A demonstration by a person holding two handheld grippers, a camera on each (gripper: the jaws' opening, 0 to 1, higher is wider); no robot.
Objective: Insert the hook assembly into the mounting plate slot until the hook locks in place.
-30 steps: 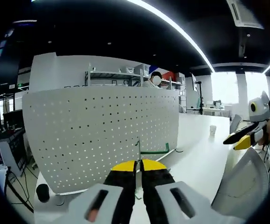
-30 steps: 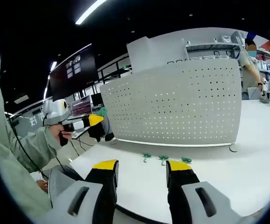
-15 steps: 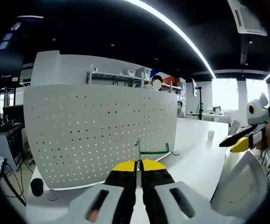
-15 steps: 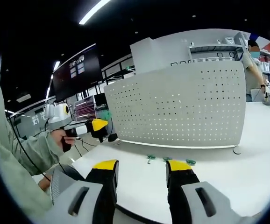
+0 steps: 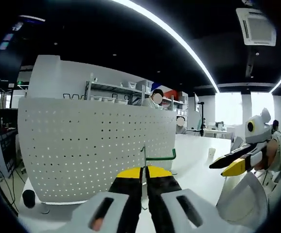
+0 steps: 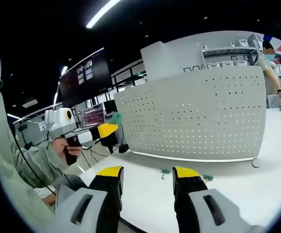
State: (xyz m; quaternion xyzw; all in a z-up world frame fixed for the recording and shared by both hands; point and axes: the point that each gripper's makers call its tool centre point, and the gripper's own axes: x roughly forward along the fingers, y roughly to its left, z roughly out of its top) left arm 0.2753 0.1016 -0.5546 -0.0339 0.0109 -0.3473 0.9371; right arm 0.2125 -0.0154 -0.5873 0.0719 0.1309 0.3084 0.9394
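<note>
Left gripper clamping hook, pegboard ahead

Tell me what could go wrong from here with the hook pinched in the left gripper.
The left gripper pinches the green hook by a thin stem, so it may twist on meeting the pegboard. The pegboard stands on small feet and could slide. The open right gripper hangs above spare hooks and could scatter them.
</note>
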